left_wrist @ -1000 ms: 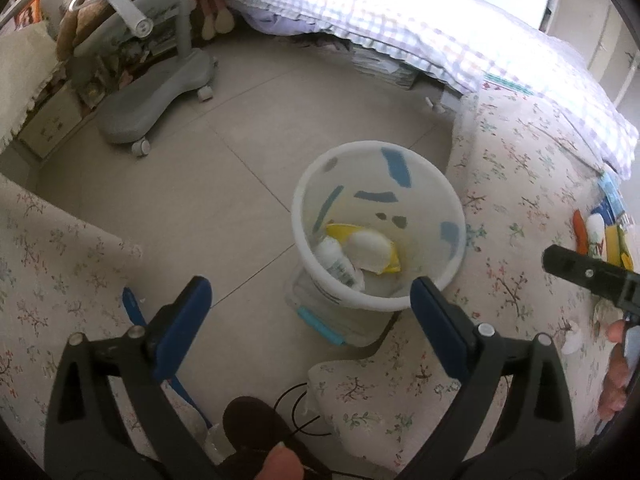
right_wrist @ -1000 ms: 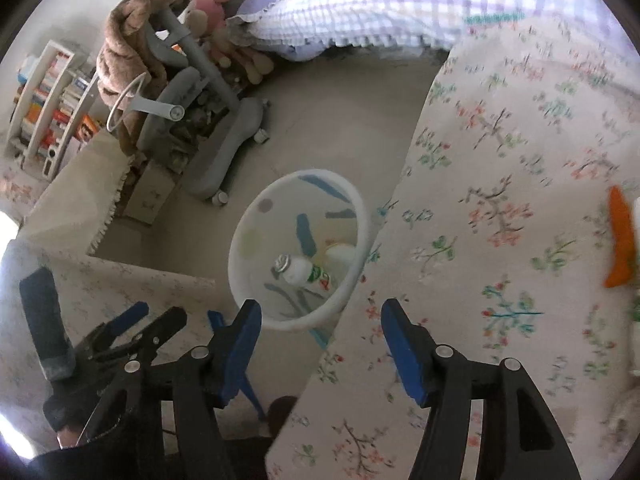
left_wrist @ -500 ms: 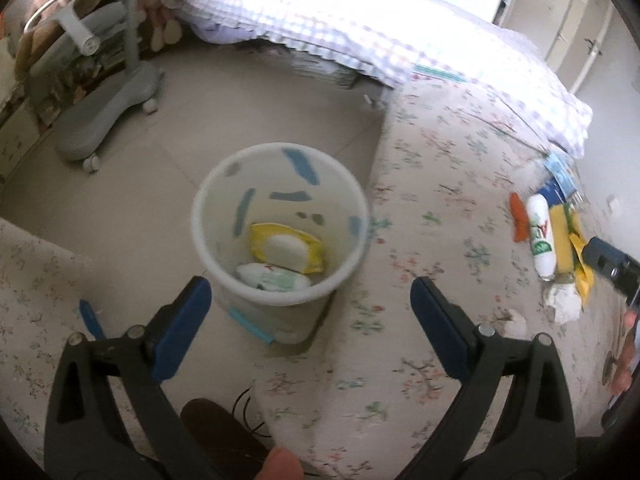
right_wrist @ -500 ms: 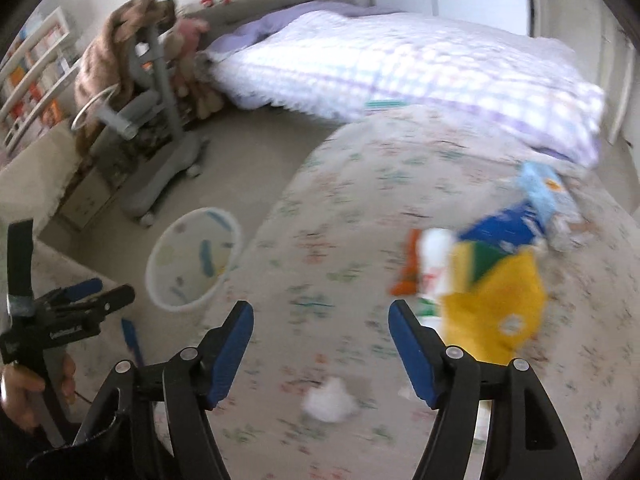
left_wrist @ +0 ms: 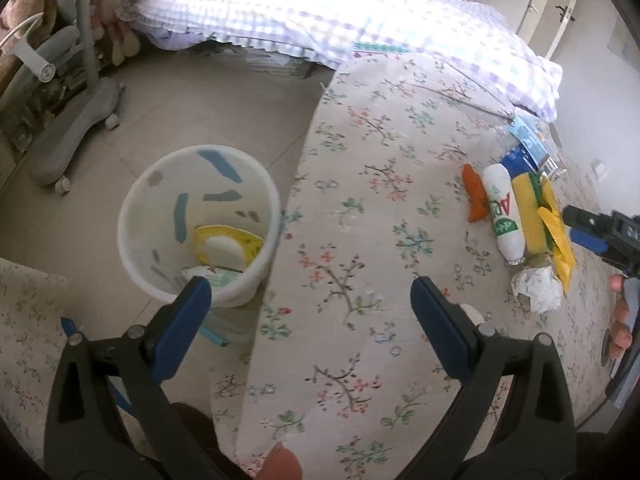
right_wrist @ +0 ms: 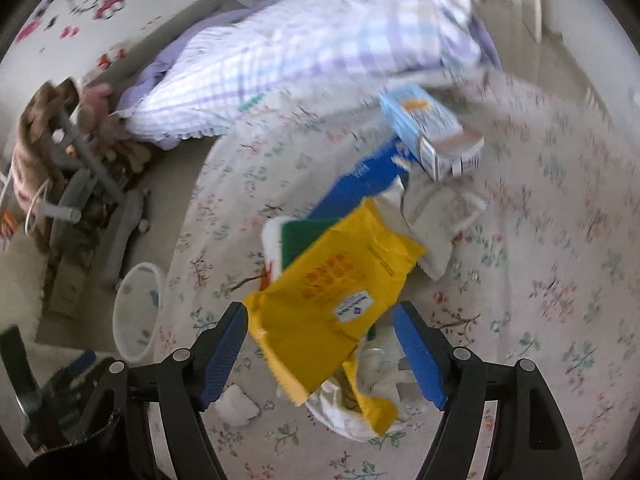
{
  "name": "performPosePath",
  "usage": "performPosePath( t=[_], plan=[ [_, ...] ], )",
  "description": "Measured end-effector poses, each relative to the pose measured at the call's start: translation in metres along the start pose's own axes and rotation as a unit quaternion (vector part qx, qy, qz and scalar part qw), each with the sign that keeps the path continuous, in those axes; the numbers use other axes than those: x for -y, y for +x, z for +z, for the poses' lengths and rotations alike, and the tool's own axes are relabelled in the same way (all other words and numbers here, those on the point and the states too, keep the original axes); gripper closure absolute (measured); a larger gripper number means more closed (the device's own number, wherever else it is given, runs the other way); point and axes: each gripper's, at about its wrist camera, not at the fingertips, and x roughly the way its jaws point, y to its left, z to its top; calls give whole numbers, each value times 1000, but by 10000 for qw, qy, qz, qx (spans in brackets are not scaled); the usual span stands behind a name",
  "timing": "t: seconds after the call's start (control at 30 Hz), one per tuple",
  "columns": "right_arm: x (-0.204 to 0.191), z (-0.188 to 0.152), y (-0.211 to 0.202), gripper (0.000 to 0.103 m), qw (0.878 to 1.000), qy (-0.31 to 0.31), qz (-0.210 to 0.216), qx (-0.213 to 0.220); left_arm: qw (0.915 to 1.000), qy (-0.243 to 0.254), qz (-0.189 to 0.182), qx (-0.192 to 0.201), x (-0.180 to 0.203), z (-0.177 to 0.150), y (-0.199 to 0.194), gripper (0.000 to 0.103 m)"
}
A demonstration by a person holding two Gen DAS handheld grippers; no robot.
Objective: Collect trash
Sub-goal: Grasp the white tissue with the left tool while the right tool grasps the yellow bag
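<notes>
A white bin [left_wrist: 132, 216] stands on the floor beside the bed and holds a yellow wrapper [left_wrist: 240, 240] and a white bottle [left_wrist: 216, 276]. My left gripper [left_wrist: 308, 286] hangs open and empty above the bed's edge, just right of the bin. Trash lies piled on the floral bedspread: an orange scrap [left_wrist: 474, 196], a white bottle with a green label [left_wrist: 504, 216], a yellow bag [right_wrist: 336, 292], crumpled paper [right_wrist: 380, 368], a blue carton [right_wrist: 424, 124]. My right gripper [right_wrist: 320, 308] is over this pile. Its jaws are opening, with the yellow bag between the fingers but not pressed.
A checked quilt [left_wrist: 360, 16] covers the far bed. A grey wheeled chair base [left_wrist: 68, 140] and plush toys [right_wrist: 100, 108] stand left of the bin. A white tissue [right_wrist: 236, 400] lies near my right gripper. A dark shoe [left_wrist: 192, 420] shows below the left gripper.
Both views have swung from the bin toward the bed. My right gripper has travelled over to the trash pile and spread wider, so the yellow bag now sits between its fingers.
</notes>
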Motion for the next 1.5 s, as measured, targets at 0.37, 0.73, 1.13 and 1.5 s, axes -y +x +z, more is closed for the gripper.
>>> performPosePath(
  t=[0.37, 0.73, 1.13, 1.5],
  plan=[
    [18, 8, 19, 22, 9927, 1061, 533, -217, 9996, 263, -14, -90, 20, -2, 6, 4],
    [23, -6, 12, 39, 9975, 576, 223, -355, 9985, 415, -194, -300, 36, -7, 9, 4],
    [59, -29, -40, 38, 9987, 340, 329, -187, 9866, 985, -959, -883, 101, -23, 30, 10],
    [109, -33, -46, 29, 9965, 753, 51, -370, 9776, 1321, -1031, -1277, 133, -37, 56, 66]
  ],
)
